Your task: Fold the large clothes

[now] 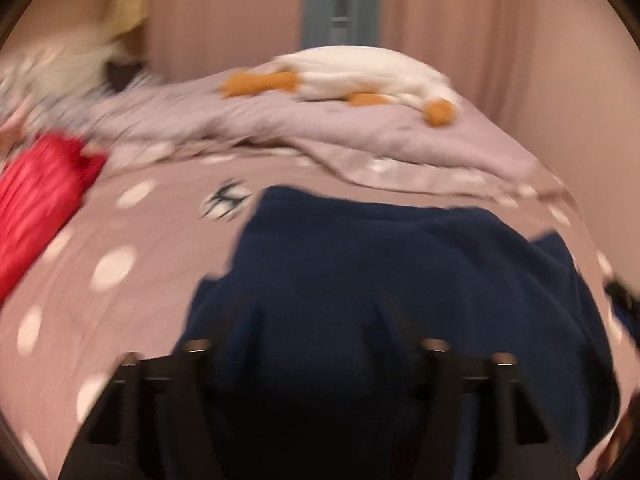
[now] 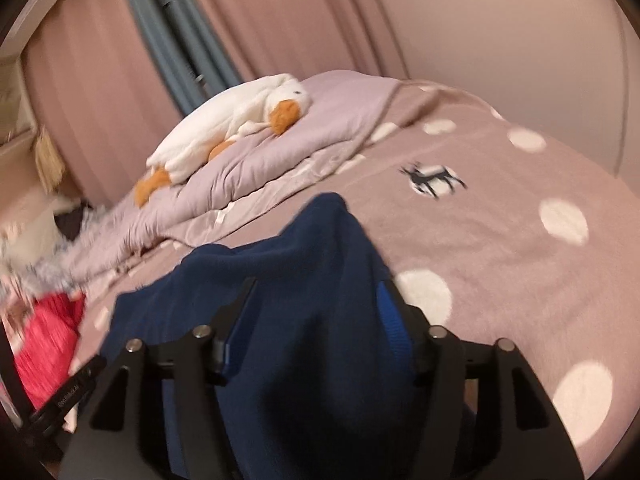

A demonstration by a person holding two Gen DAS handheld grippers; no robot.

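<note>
Though motion-blurred, readable: pink polka-dot bedspread (image 2: 520,240) under both grippers, deer print on it. Rumpled lilac quilt (image 2: 280,152) farther ahead, white plush goose (image 2: 240,120) lying on top. Pink curtains (image 2: 280,20) behind the bed. Red cloth (image 2: 48,328) off to the left of both grippers. Navy garment (image 2: 312,280) heaped on the bedspread right at the fingertips, running between both pairs of fingers. Right gripper (image 2: 320,300) tilted down, jaws apart, cloth loose in the gap, not pinched. Left gripper (image 1: 320,320) tilted down too, jaws wide apart, tips lost in dark blur.
</note>
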